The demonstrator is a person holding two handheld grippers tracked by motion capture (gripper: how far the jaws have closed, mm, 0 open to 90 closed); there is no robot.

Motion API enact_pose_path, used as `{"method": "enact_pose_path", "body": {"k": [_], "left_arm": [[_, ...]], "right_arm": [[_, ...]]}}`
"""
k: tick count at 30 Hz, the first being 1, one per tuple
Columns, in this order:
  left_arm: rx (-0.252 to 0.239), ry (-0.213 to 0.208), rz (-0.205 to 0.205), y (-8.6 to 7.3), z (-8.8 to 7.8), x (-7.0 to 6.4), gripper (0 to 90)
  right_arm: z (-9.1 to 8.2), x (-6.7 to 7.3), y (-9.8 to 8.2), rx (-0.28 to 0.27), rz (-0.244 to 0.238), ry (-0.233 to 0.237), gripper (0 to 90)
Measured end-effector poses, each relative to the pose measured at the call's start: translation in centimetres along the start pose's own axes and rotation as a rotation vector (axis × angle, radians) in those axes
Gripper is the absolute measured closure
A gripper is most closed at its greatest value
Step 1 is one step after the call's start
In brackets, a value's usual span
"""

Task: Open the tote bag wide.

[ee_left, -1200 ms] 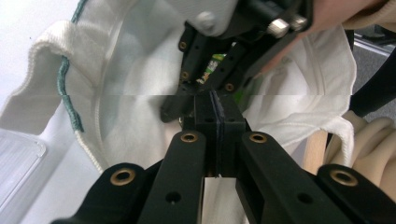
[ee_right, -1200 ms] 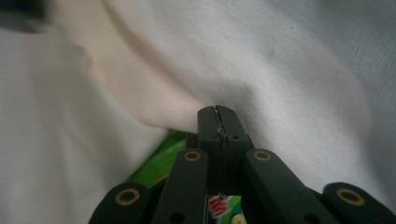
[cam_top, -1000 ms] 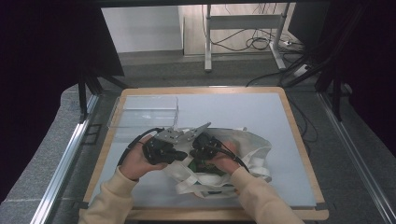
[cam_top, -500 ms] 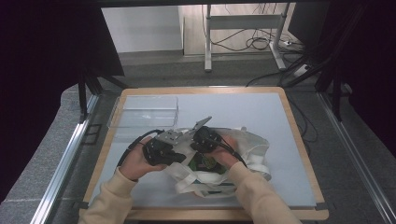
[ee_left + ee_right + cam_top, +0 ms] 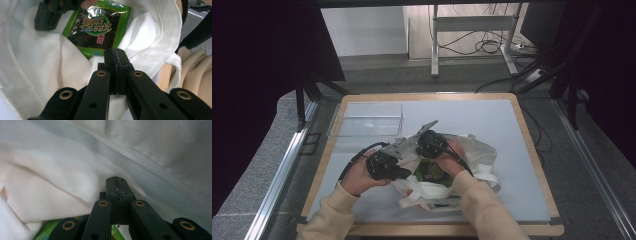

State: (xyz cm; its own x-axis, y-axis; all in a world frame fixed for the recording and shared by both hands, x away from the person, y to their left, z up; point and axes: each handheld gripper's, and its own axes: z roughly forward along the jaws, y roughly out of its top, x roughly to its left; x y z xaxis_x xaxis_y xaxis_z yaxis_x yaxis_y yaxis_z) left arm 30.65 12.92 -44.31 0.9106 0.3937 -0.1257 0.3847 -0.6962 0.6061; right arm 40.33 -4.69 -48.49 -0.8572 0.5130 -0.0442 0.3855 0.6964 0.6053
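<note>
- We see a flat green foil seaweed snack packet with a dark centre panel, yellow Chinese characters, a red tag with more characters, and small Latin lettering too blurred for us to read.
- The packet lies inside the mouth of a white cloth tote bag, which sits crumpled on the pale grey tabletop with a wooden rim, near the person's edge.
- Our left hand-held gripper has its jaws pressed together; in the left gripper view the tips sit just at the packet's lower edge over the bag cloth, and we cannot tell whether any fabric is pinched.
- Our right hand-held gripper also has its jaws together, seemingly with a thin seam of white cloth between them; a green corner of the packet shows beneath it.
- A clear plastic rectangular box stands on the tabletop beyond the left hand, apart from the bag.
</note>
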Motion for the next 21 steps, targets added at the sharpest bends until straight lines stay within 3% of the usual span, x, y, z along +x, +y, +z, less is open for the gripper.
{"method": "enact_pose_path", "body": {"k": [1,4,11,17,21], "left_arm": [[0.001,0.000,-0.003,0.0,0.1,0.0,90.0],[-0.001,0.002,-0.004,-0.1,0.1,0.0,90.0],[0.015,0.012,0.001,-0.1,0.2,0.0,90.0],[0.009,-0.002,-0.013,-0.2,0.4,-0.1,90.0],[0.013,-0.013,-0.017,-0.4,0.5,-0.1,90.0]], "right_arm": [[0.0,0.0,0.0,0.001,0.018,0.002,88.9],[-0.4,0.3,-0.1,0.003,0.008,0.002,88.8],[-2.7,0.7,-1.1,0.038,-0.039,0.048,88.8],[-1.7,1.0,-2.1,0.113,-0.071,0.048,88.8],[-1.2,0.7,-2.0,0.104,-0.068,0.003,88.8]]}}
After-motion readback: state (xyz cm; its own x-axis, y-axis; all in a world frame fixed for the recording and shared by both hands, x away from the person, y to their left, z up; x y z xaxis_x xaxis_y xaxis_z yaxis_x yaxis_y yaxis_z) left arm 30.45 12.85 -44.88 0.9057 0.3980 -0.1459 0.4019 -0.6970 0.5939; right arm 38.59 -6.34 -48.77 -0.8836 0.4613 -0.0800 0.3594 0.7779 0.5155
